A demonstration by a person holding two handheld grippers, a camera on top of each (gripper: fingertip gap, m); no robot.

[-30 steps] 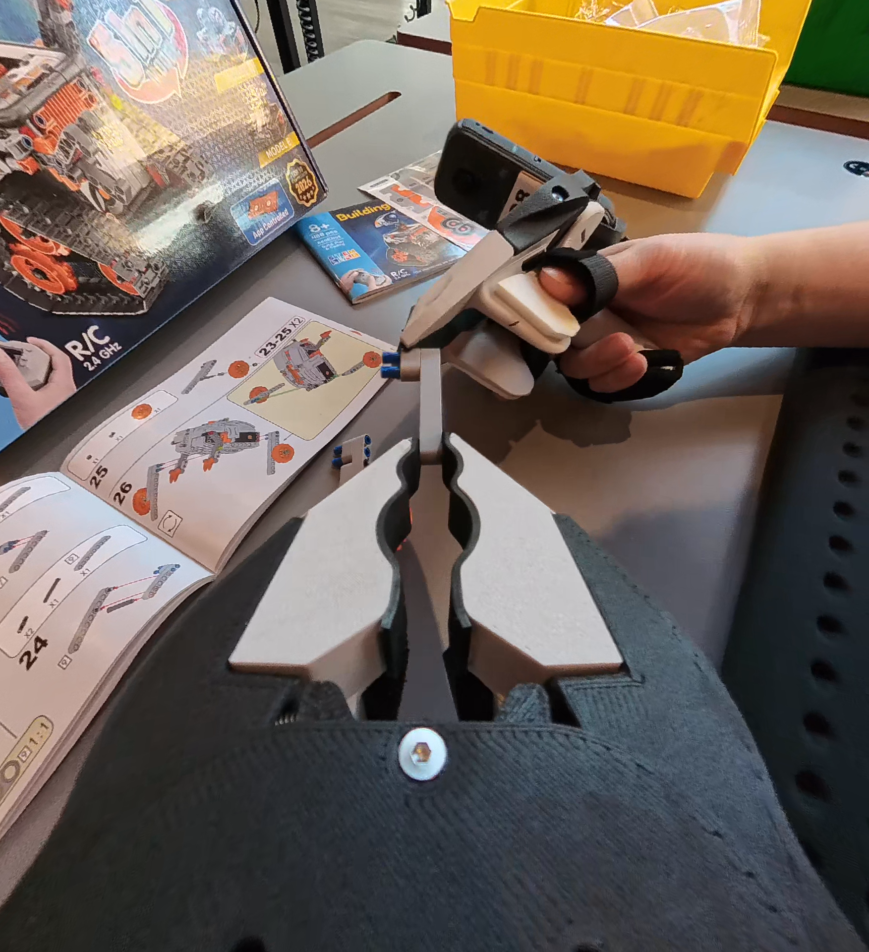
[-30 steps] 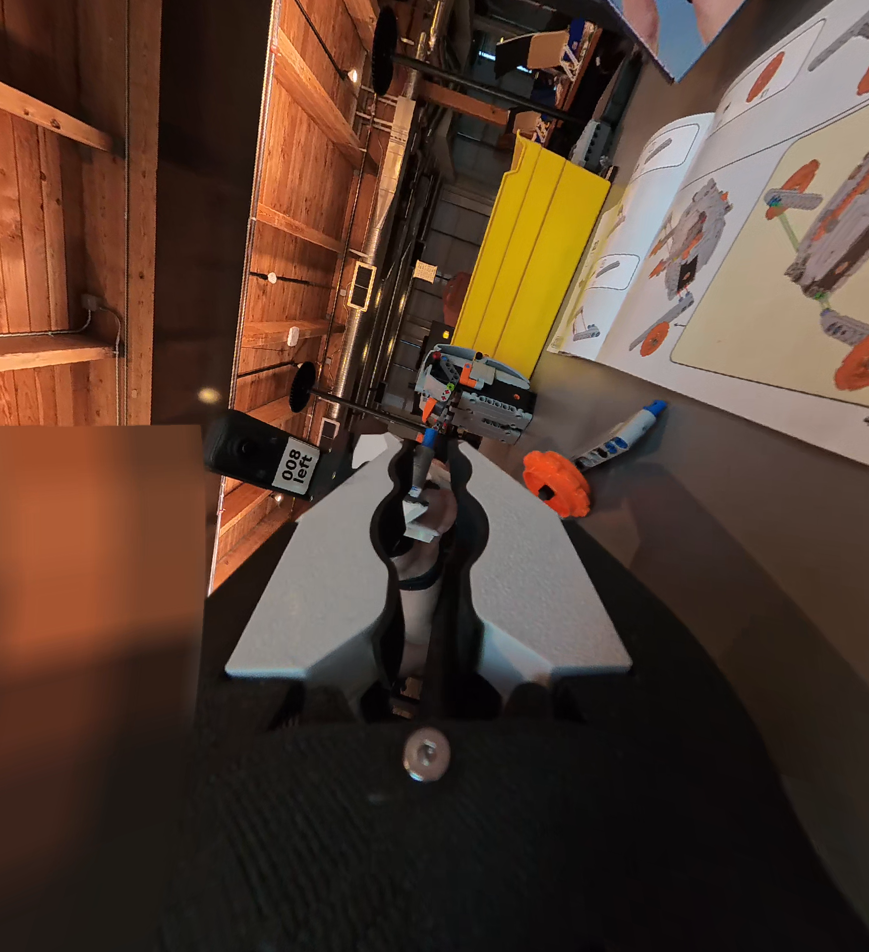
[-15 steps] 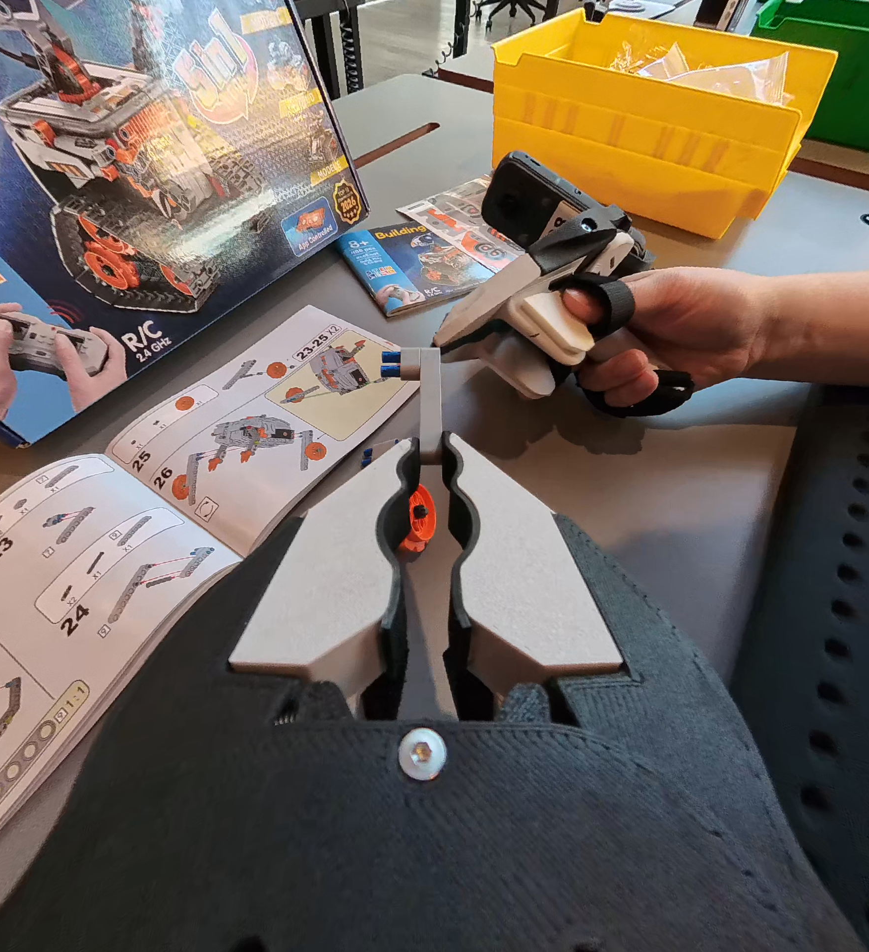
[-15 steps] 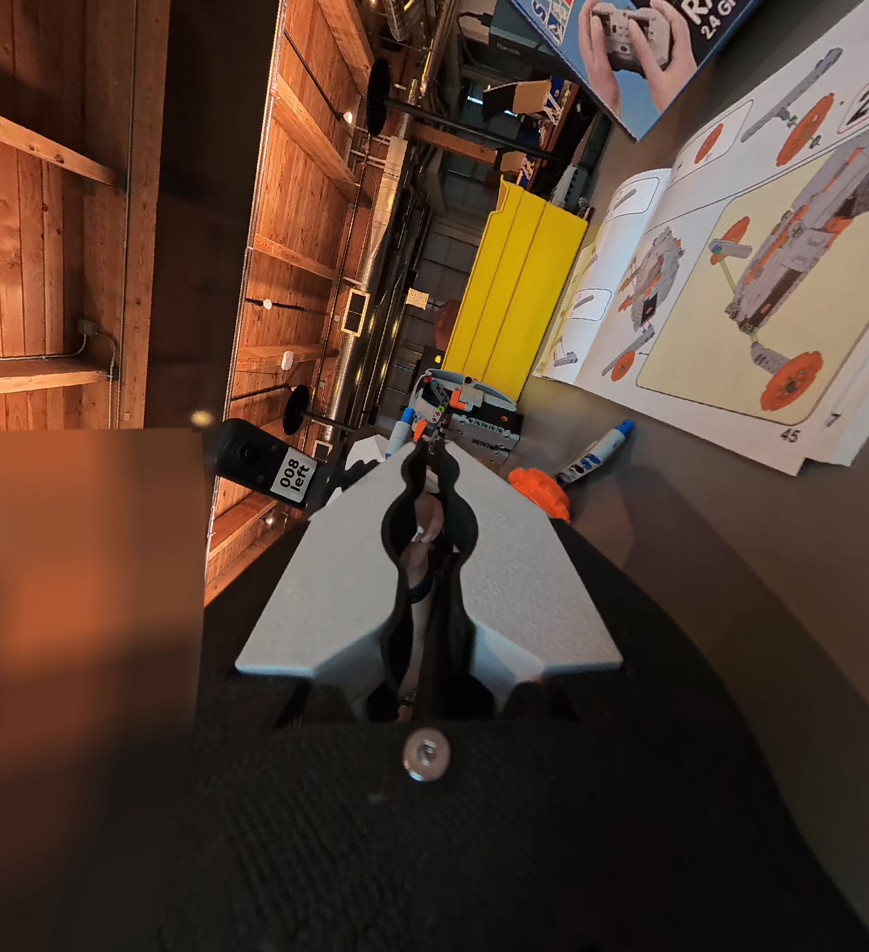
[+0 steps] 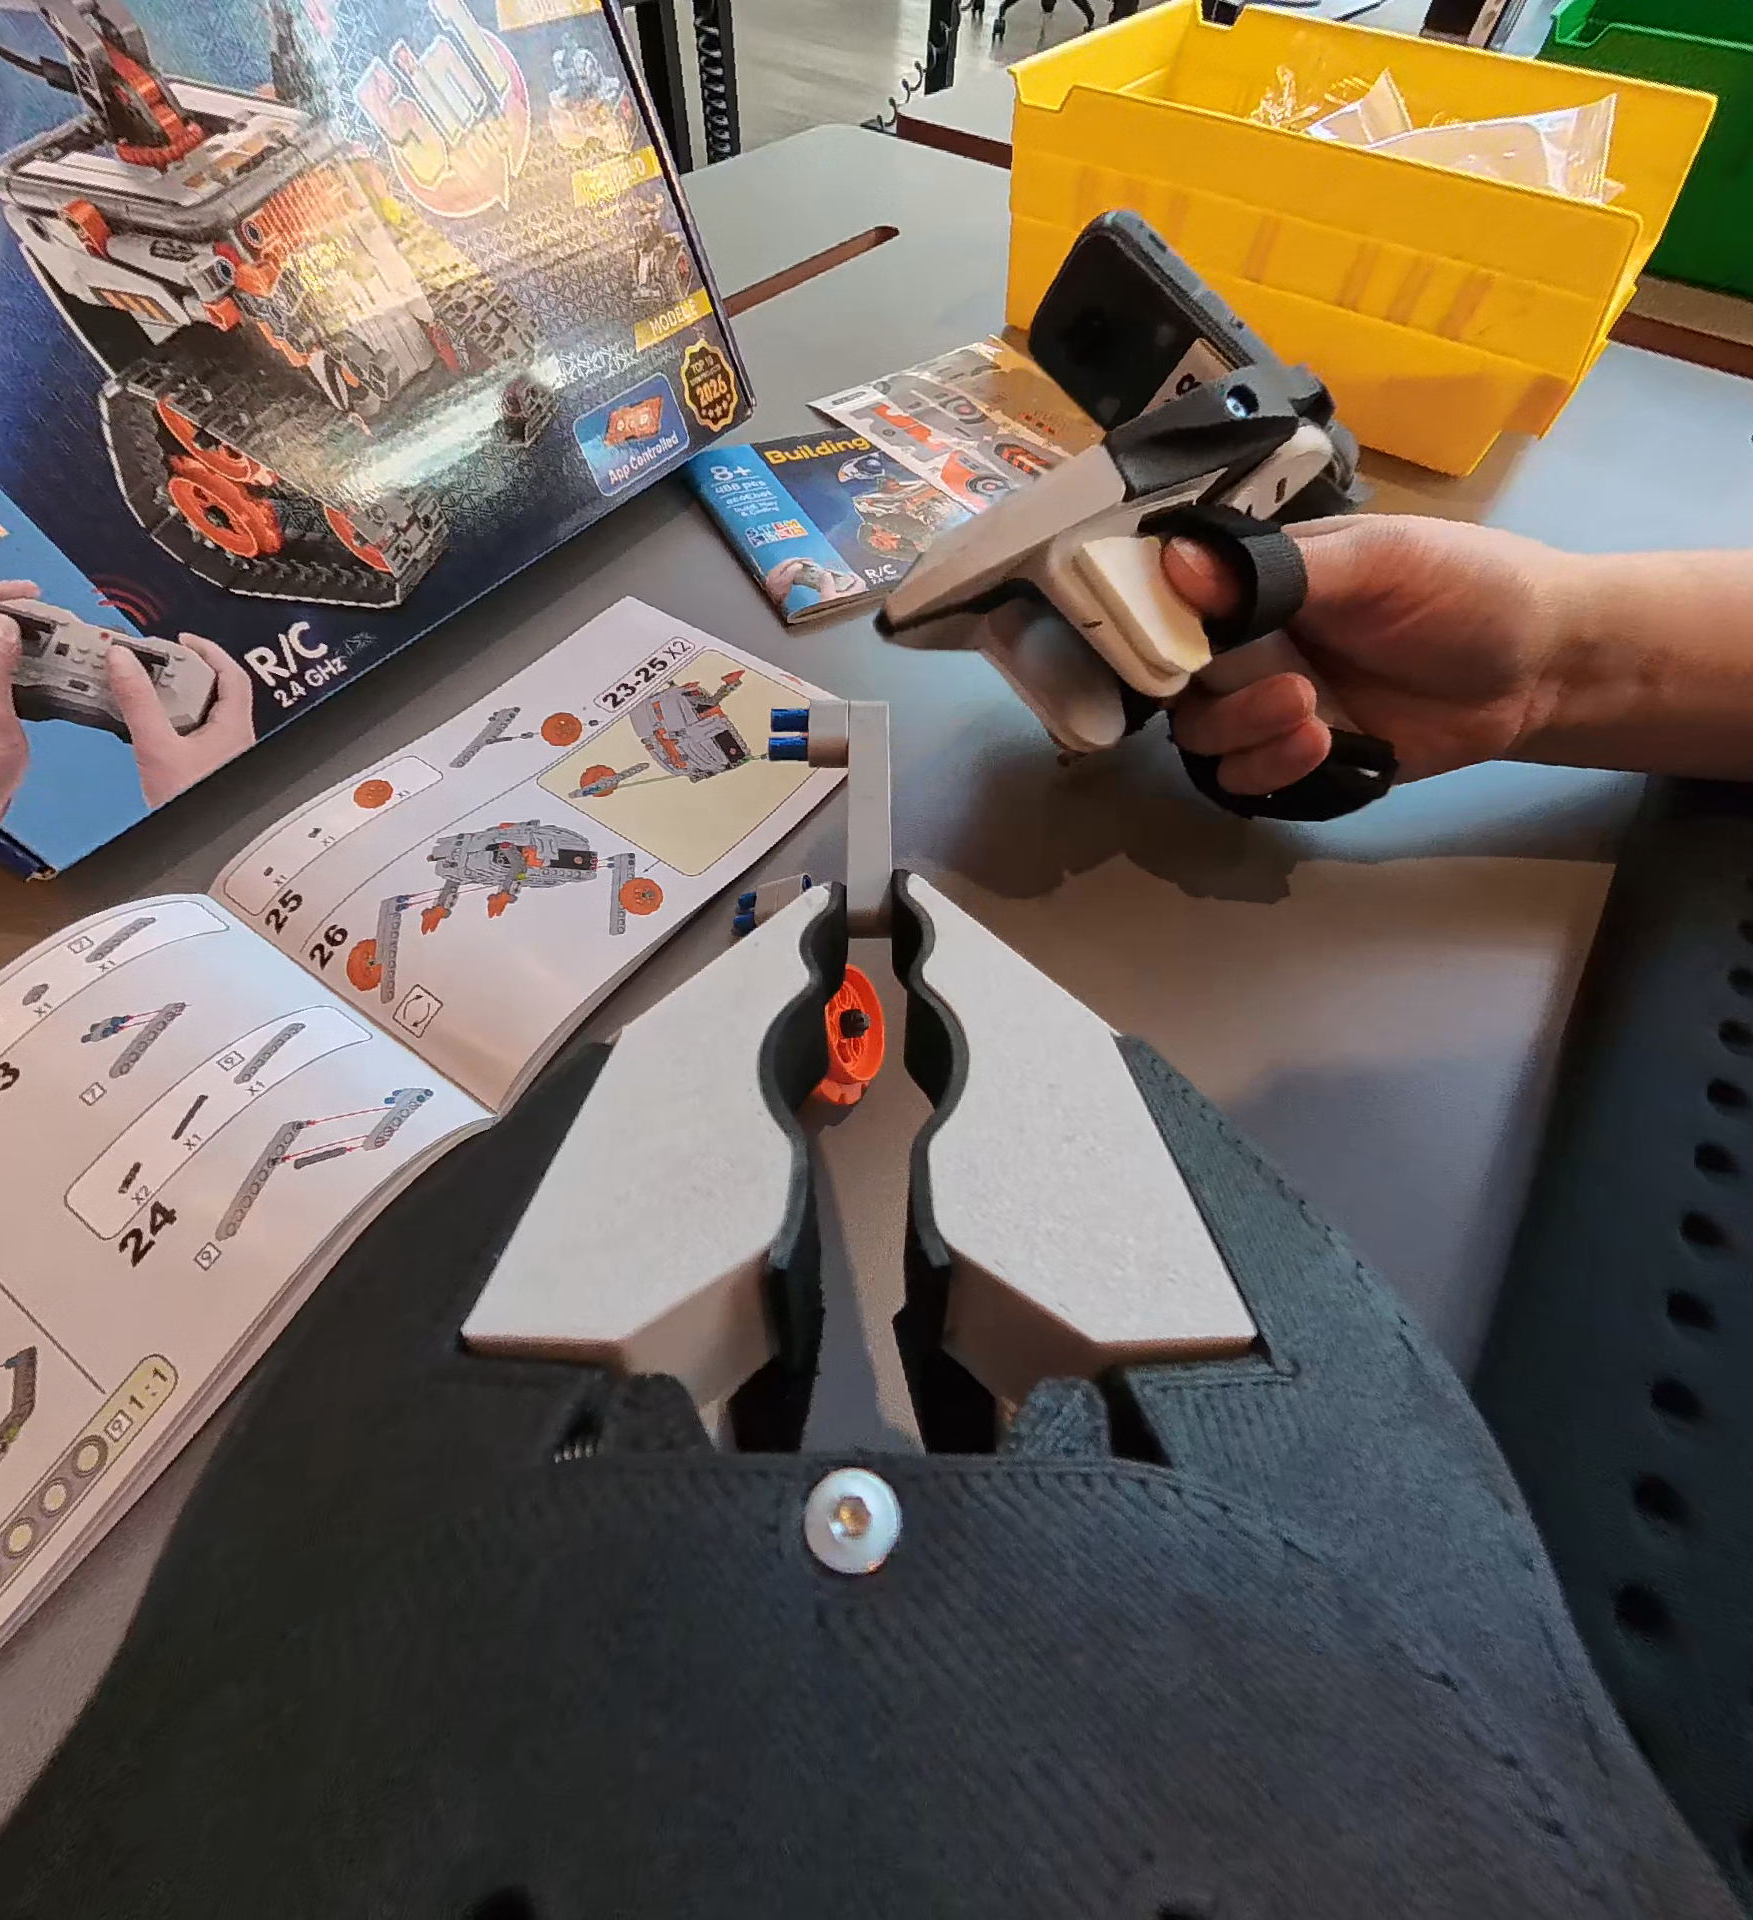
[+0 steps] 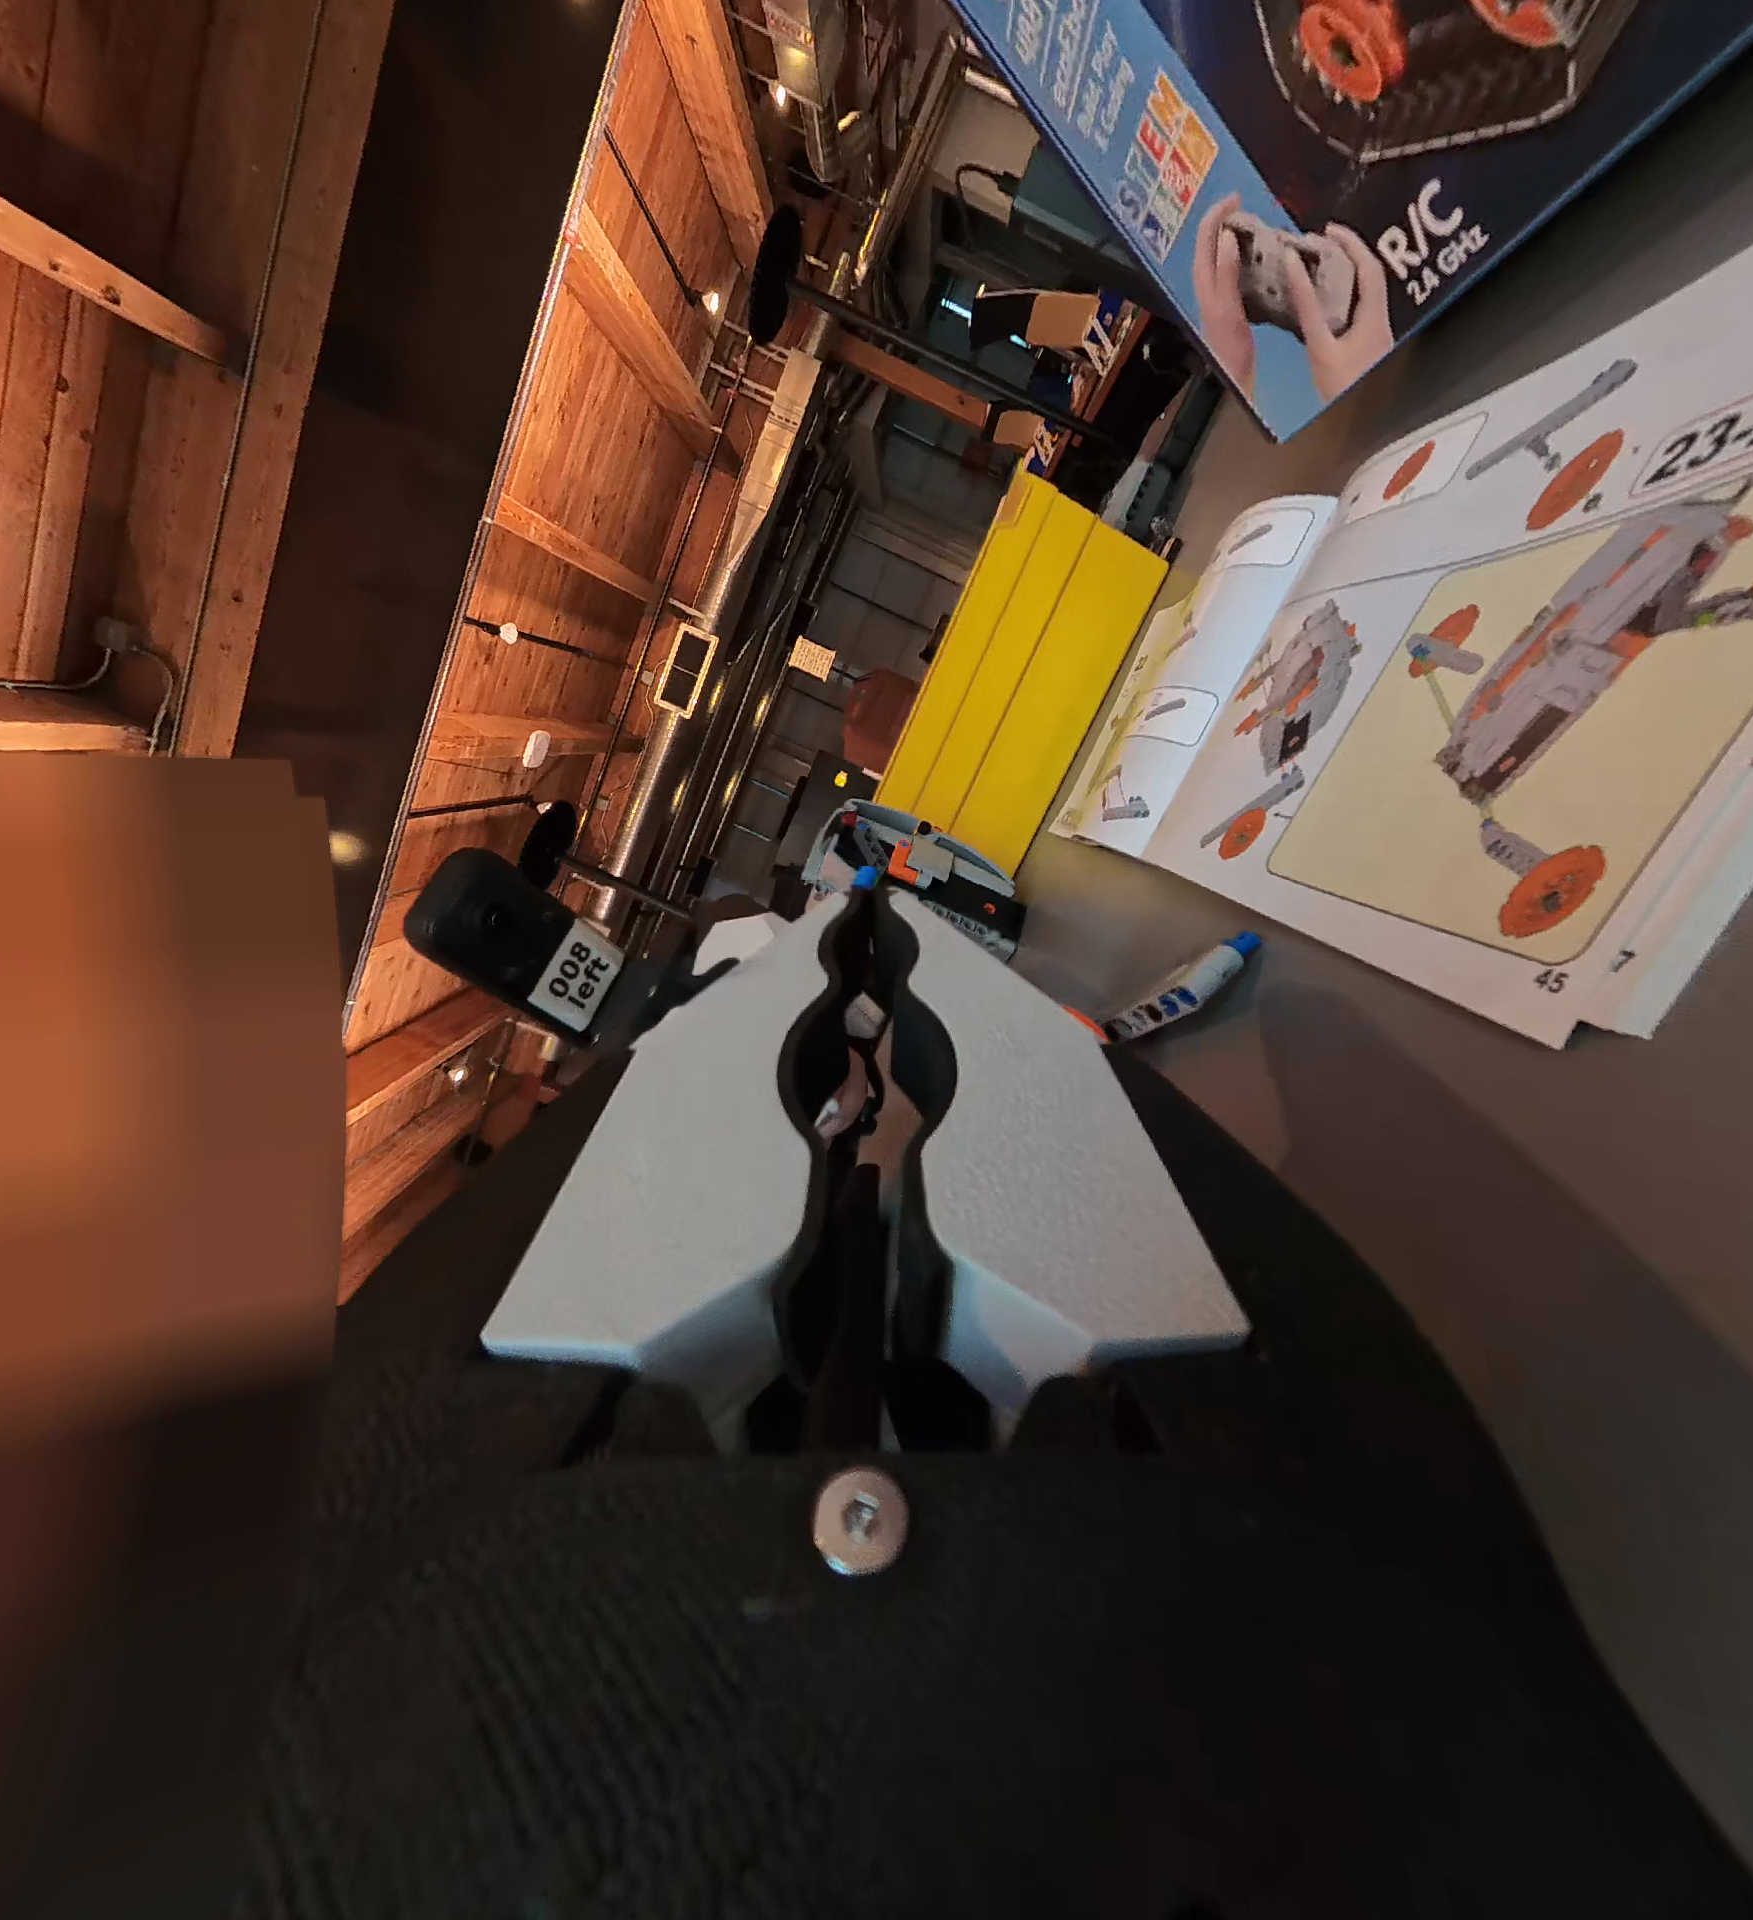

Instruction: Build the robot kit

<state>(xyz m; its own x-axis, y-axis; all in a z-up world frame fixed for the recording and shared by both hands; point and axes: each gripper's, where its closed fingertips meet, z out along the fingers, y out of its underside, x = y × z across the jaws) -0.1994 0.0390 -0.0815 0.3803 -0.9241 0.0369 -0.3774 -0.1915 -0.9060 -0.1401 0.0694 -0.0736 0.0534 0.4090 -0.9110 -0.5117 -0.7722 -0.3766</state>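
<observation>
Grey beam [image 5: 867,821] with two blue pins stands pinched by its lower end in the left hand-held gripper [image 5: 864,914], above the desk [image 5: 1267,987]. Right hand-held gripper [image 5: 887,621], narrowed to almost closed, seemingly empty, hovers just right of it; a knock could twist the beam loose onto the booklet [image 5: 352,987].

Right tool [image 5: 887,623] off grey beam [image 5: 867,805].

Booklet [image 5: 332,997] before box [image 5: 311,312]

My fingers [image 5: 706,1122] hide most of the orange wheel [image 5: 848,1044] (only a sliver shows); beside it, the open booklet [image 5: 259,1049] runs off the frame's left edge.
</observation>
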